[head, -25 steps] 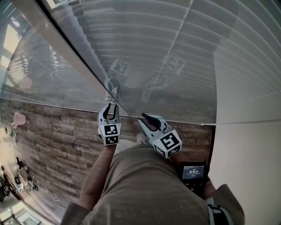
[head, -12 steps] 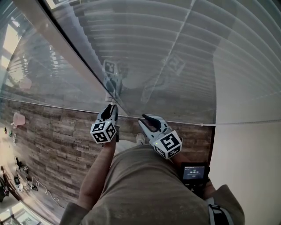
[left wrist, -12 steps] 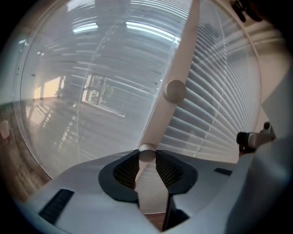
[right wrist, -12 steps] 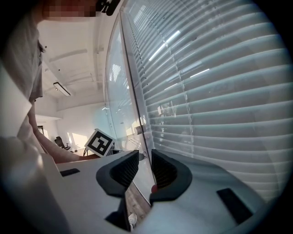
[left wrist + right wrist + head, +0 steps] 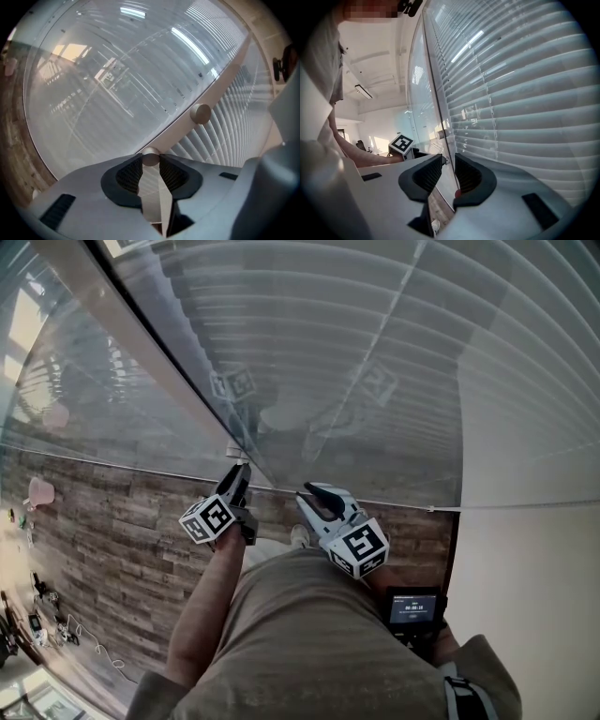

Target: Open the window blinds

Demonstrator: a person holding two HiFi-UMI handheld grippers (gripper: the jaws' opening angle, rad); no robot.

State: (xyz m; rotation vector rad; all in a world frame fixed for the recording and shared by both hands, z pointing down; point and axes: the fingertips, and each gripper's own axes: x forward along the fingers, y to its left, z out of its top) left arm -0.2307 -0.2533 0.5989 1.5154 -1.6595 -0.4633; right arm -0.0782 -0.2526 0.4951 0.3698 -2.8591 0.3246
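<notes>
White slatted blinds (image 5: pixel 375 352) hang behind glass in front of me, slats near flat. In the left gripper view a small round metal knob (image 5: pixel 150 157) sits on the pale frame bar (image 5: pixel 220 84) between two panes. My left gripper (image 5: pixel 150 163) is shut on that knob at its tips. A second knob (image 5: pixel 200 113) sits further up the bar. In the head view the left gripper (image 5: pixel 239 470) is rolled onto its side against the frame. My right gripper (image 5: pixel 314 491) hovers beside it, jaws (image 5: pixel 448 176) apart with nothing between them, pointing at the blinds (image 5: pixel 520 93).
A wood-plank floor (image 5: pixel 112 531) lies below the glass wall. A white wall (image 5: pixel 525 596) closes the right side. A small device with a lit screen (image 5: pixel 412 607) hangs at my right hip. A pink object (image 5: pixel 41 491) and cables lie far left.
My left gripper has rolled about its own axis while staying on the knob; its marker cube has swung down to the left. The right gripper has not moved.
</notes>
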